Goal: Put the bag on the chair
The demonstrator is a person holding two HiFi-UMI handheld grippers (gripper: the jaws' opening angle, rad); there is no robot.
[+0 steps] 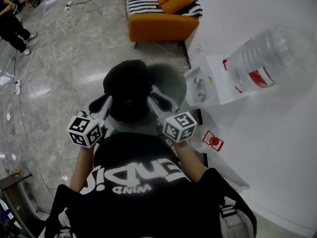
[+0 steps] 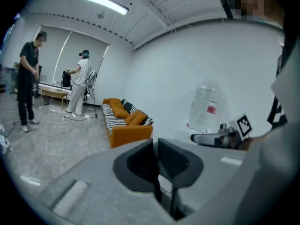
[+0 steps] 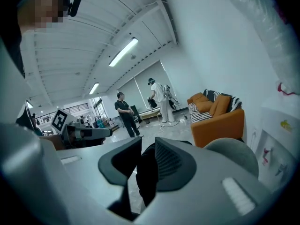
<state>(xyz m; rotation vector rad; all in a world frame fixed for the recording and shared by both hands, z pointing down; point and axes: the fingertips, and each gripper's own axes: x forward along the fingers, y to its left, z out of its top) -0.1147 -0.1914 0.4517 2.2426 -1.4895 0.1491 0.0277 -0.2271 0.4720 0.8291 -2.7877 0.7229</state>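
A black bag [image 1: 128,90] hangs in front of me, between my two grippers, over the near edge of a round grey chair [image 1: 171,78]. My left gripper [image 1: 106,104] holds its left side. In the left gripper view the left gripper [image 2: 155,146] is almost fully shut, with a thin black strap [image 2: 158,191] running down from between the jaws. My right gripper [image 1: 154,99] holds the bag's right side. In the right gripper view the right gripper [image 3: 147,149] is shut on a fold of the black bag [image 3: 146,177], and the grey chair [image 3: 234,156] shows just behind.
A white water dispenser [image 1: 208,81] with a large clear bottle [image 1: 267,58] stands right of the chair against the white wall. An orange sofa [image 1: 161,24] with cushions sits beyond. A person [image 1: 12,24] stands at the far left, with cables [image 1: 59,21] on the marble floor.
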